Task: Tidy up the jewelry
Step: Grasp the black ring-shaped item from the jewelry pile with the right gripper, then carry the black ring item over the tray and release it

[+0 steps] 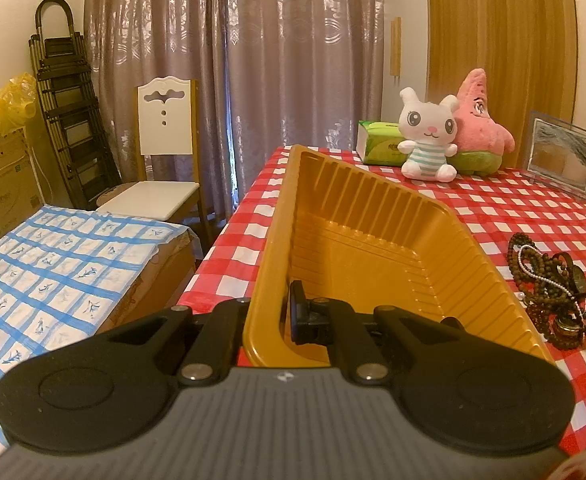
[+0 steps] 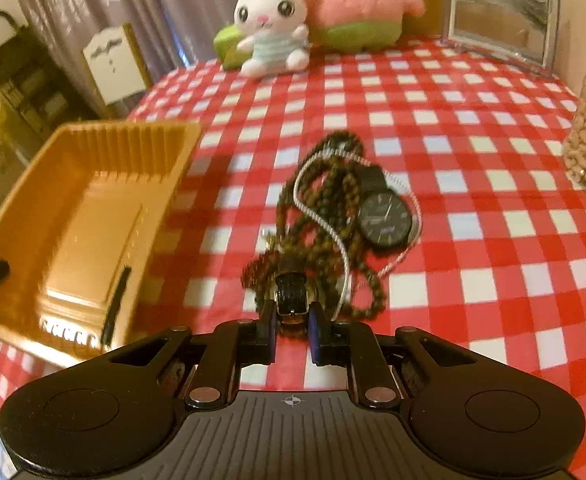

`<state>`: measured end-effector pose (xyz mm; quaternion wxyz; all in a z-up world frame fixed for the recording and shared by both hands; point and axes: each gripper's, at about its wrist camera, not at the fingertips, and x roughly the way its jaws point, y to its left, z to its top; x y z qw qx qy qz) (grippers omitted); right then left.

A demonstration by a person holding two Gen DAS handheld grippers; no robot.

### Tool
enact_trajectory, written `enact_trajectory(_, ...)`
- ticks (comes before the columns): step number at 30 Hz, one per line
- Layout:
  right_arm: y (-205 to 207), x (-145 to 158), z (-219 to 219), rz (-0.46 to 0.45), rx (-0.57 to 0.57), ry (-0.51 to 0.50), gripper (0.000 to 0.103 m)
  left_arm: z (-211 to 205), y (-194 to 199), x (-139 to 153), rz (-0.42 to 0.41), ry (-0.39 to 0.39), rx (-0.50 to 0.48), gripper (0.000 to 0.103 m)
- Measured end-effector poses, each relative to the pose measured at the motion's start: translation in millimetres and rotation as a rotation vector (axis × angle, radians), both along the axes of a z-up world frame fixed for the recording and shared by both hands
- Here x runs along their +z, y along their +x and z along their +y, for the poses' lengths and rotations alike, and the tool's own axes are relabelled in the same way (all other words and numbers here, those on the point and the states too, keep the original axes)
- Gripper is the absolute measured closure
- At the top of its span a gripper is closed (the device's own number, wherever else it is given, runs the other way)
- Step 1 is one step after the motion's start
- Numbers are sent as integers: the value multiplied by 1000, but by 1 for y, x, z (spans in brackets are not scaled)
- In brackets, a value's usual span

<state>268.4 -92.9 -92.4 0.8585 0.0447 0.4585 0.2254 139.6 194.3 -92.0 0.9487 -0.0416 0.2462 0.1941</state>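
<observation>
Left hand-held gripper (image 1: 267, 316) pinching tray (image 1: 373, 216) wall, right hand-held gripper (image 2: 291, 330) parted around blurred watch strap (image 2: 291, 294).

Red-and-white checked tablecloth (image 2: 473, 128), golden-orange ribbed plastic tray (image 1: 377, 240), black-faced round wristwatch (image 2: 385, 220), brown bead necklaces (image 2: 325, 200), blue-and-white grid-patterned cloth (image 1: 53, 264) lower left.

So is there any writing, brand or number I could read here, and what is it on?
None can be read.
cardboard box: printed marks and logos, too small and blurred.
green tissue pack: a round logo, unreadable.
watch: dial shows only tick marks and a blurred light patch; no legible numbers.
yellow tray: no text visible.
</observation>
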Motion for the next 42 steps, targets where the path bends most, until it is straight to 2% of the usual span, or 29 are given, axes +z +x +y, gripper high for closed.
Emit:
enact_trajectory(8,-3,33,-2,-48,-2,56,88,-1,1,0,0,-1,-1,97)
enact_trajectory(13,-10,53,9,-58,46,122,88,-1,1,1,1,0,-4,97)
enact_trajectory(19,-15,64,37,-24,132,213,88,-1,2,0,-1,-5,-13,97)
enact_trajectory(28,-25,44,102,46,299,239,88,2,1,-1,-3,-11,-27,97)
enact_trajectory(34,-22,20,129,117,316,263,88,3,0,-1,-3,-16,-32,98)
enact_trajectory(39,-18,6,133,180,289,290,87,4,-1,-1,-1,-21,-30,98)
enact_trajectory(42,-16,6,132,186,290,283,87,4,-1,-2,2,-26,-29,98)
